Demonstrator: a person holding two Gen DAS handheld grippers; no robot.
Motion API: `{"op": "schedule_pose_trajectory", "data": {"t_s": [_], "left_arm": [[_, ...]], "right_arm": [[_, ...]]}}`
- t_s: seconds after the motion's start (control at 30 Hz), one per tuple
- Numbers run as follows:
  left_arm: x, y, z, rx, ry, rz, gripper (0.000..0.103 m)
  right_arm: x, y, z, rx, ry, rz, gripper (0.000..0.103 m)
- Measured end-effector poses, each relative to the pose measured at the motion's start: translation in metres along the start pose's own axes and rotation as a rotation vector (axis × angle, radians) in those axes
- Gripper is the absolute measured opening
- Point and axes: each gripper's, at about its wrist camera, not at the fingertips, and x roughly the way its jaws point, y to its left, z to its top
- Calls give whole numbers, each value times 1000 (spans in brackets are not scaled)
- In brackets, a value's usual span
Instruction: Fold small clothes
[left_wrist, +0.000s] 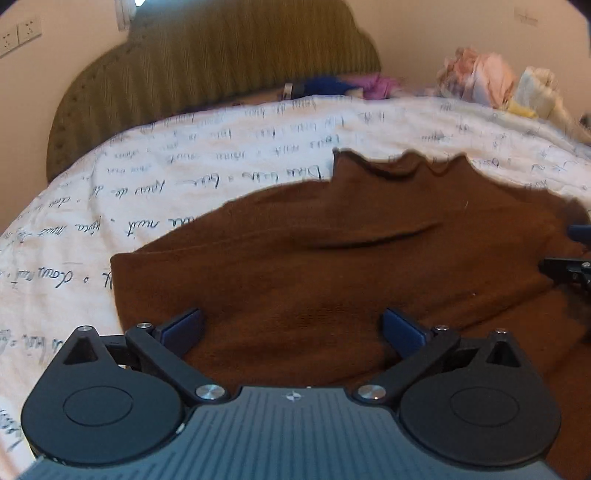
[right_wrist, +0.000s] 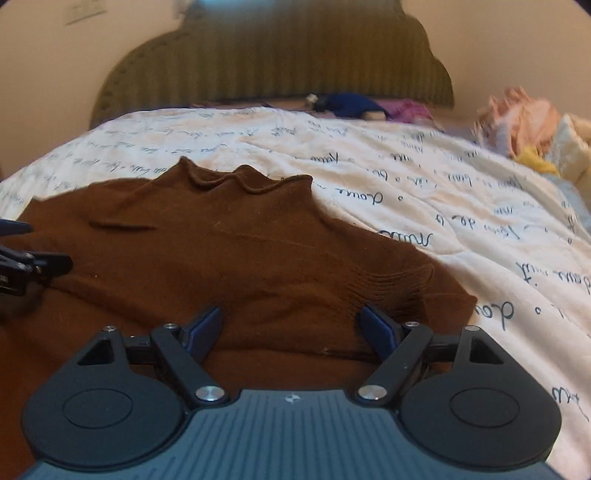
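Your brown sweater (left_wrist: 332, 266) is spread flat on the bed's script-print quilt (left_wrist: 184, 155), collar toward the green headboard (left_wrist: 207, 59). Both tongs are spread wide with nothing pinched: left tongs (left_wrist: 293, 330) over the sweater's left part, right tongs (right_wrist: 291, 328) by the ribbed cuff (right_wrist: 391, 284). Only the right view shows that cuff; the left shows the wall sockets (left_wrist: 18, 35).

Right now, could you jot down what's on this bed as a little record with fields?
surface: white bedcover printed with handwriting
garment: brown sweater lying spread on the bedcover, collar toward the headboard
left gripper: open over the sweater's near part, nothing held
right gripper: open over the sweater, nothing held
behind: olive green headboard
far corner: heap of pale clothes
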Motion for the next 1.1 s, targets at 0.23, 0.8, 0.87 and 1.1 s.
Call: {"op": "schedule_pose_trajectory", "data": {"t_s": [0.23,0.8,0.87,1.1], "left_arm": [[-70,28,-3,-85,-47,-56,94],[-83,72,-49,-241,34,102,9],[-76,73,-58,-210,26,105,10],[-101,51,-68,-107,-41,149,20]], "right_arm": [[-51,-41,12,231,22,89,84],[-81,-41,-44,106,39,9,8],[-78,-61,-51,140,68,-11,7],[-87,-58,-61,182,34,7,15]]}}
